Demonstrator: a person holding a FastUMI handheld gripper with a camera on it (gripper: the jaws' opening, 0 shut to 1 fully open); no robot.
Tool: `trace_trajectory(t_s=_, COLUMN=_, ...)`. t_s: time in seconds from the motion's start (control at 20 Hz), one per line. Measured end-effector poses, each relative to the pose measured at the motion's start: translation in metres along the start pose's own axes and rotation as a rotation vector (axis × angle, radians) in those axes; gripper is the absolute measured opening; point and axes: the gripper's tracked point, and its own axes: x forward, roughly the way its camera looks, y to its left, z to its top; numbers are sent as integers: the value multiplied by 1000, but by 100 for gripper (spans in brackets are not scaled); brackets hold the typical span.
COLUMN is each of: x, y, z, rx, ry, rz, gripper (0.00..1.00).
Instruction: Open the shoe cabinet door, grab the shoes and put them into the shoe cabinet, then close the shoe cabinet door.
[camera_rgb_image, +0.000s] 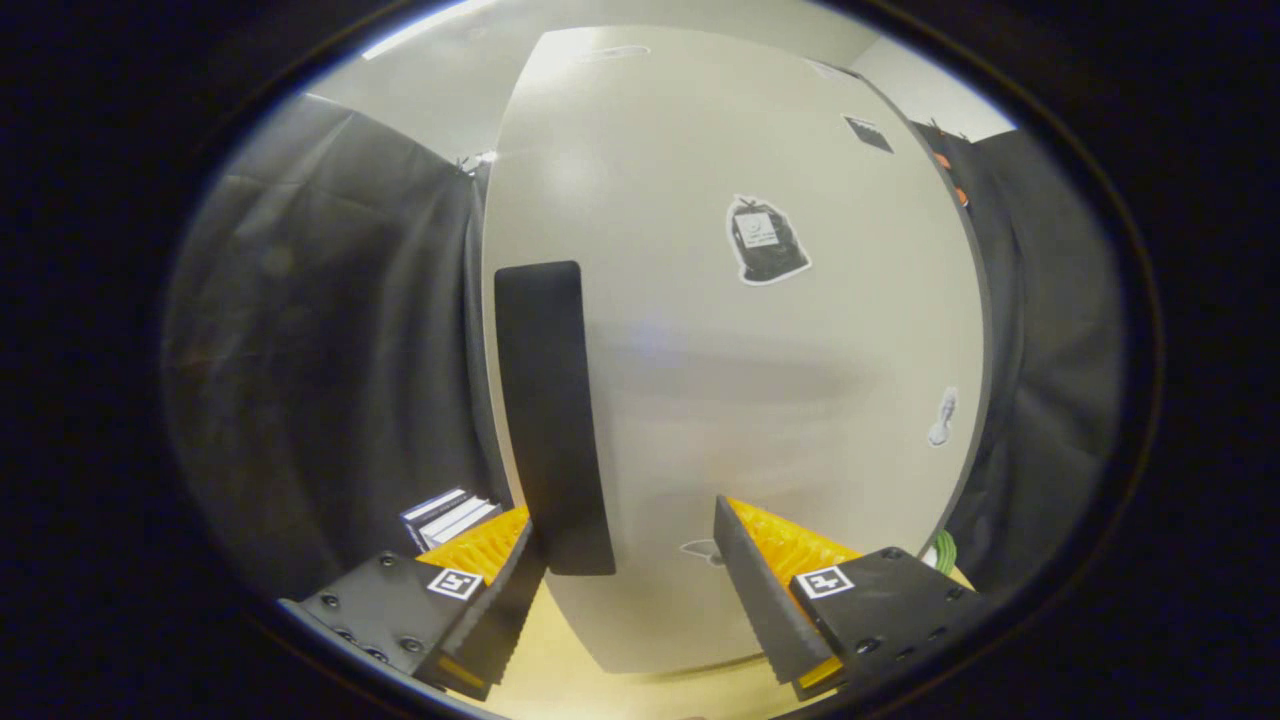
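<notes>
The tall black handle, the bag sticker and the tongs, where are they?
tall black handle (553, 420): gripper view, middle of the strip.
black bag-shaped sticker (766, 241): gripper view, its centre.
tongs (625, 580): gripper view, midway between open fingertips.

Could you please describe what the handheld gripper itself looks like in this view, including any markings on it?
The gripper has two wedge-shaped fingers with ribbed inner faces. Each finger sits on a boxy black housing studded with small screws, and each housing carries a square black-and-white fiducial marker. No cables show. The fingers stand apart before the tall beige cabinet door, near its black vertical handle.

Smooth, faintly glossy cabinet door (700, 380) with matt black handle (552, 420); cloth wall (330, 330).
</notes>
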Motion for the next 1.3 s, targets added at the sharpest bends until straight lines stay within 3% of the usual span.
trace_trajectory(t_s=0.8, x=29, y=5, z=0, rx=-7, ry=-30, rz=-44, gripper=97)
trace_trajectory(t_s=1.3, x=7, y=11, z=8, rx=10, ry=-53, rz=14, gripper=97)
